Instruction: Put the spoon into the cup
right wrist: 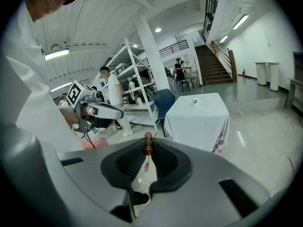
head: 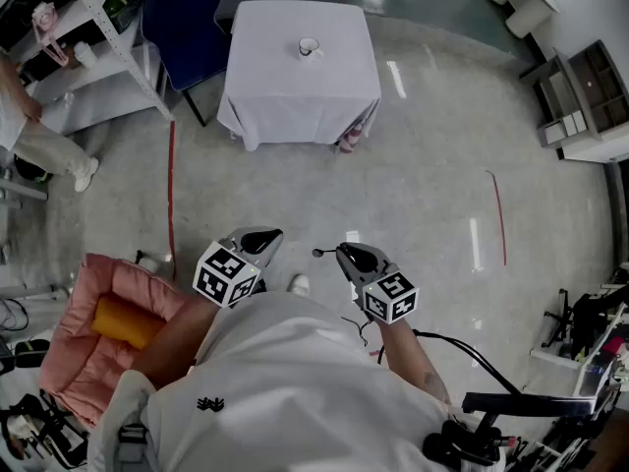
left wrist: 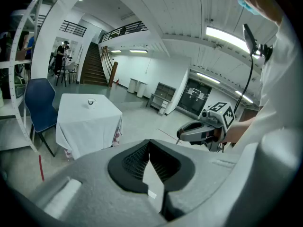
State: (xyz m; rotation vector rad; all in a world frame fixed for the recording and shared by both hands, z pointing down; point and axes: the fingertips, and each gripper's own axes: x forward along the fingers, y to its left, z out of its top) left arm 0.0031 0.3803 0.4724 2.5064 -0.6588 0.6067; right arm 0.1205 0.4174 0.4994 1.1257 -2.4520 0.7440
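Head view: the spoon point(head: 319, 253) is already picked up but not delivered. The right tongs point(head: 344, 252) pinch it, well apart from the cup point(head: 310, 48) on the white-clothed surface point(head: 265, 87). Left gripper view: the left tongs point(left wrist: 149, 142) are closed and empty. Right gripper view: the jaws clamp the slim spoon, its brown end poking out — carrying it over and dropping it in remain.

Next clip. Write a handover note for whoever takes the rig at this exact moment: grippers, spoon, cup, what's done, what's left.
Left gripper: shut, empty.
Right gripper: shut on the slim brown-tipped spoon, its tip poking out past the jaws.
Small white cup: on the white-clothed table, far across the floor from both grippers.
Done: spoon gripped.
Left: walk to the table, put the spoon into the cup, release.
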